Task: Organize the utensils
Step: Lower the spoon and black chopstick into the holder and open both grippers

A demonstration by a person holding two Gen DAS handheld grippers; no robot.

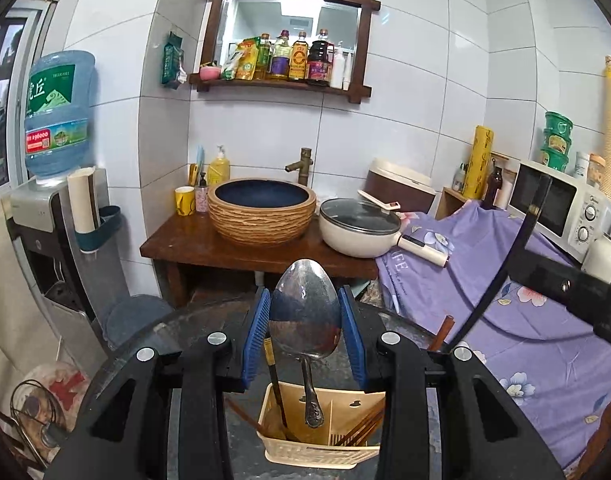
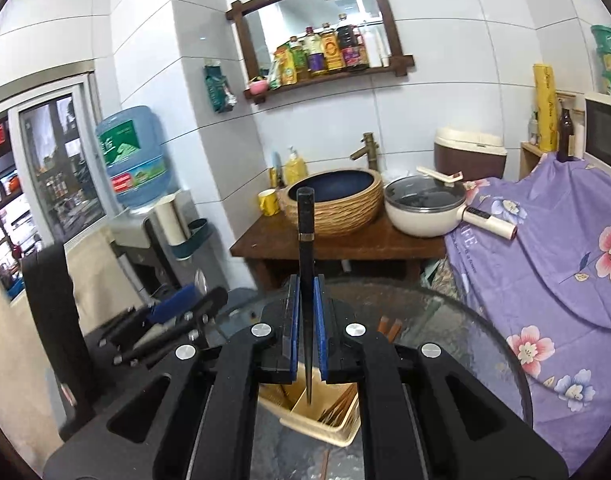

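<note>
Right now both grippers hang over the cream basket (image 1: pixel 305 446) standing on the round glass desk (image 2: pixel 457 320). The left gripper (image 1: pixel 305 322) has its jaws narrowed onto the bowl of a metal spoon (image 1: pixel 305 312), blue pads (image 1: pixel 254 332) pressing its edges, handle hanging down into the basket's middle. The right gripper (image 2: pixel 306 332) has its jaws nearly closed on a dark chopstick (image 2: pixel 305 240), upright, thick end up and thin tip just inside a basket compartment (image 2: pixel 317 412) where brown chopsticks (image 2: pixel 339 404) already lean.

My judgement on handling: the spoon is stiff, fairly light and smooth, so held by its curved bowl it could swivel or slide between the pads; the handle's neck would give a surer hold. The chopstick is light, rigid and slick, tapering downward, so a hold near the thicker upper half looks steadier. Neither seems fragile, and both look close to being let go into the basket
</note>
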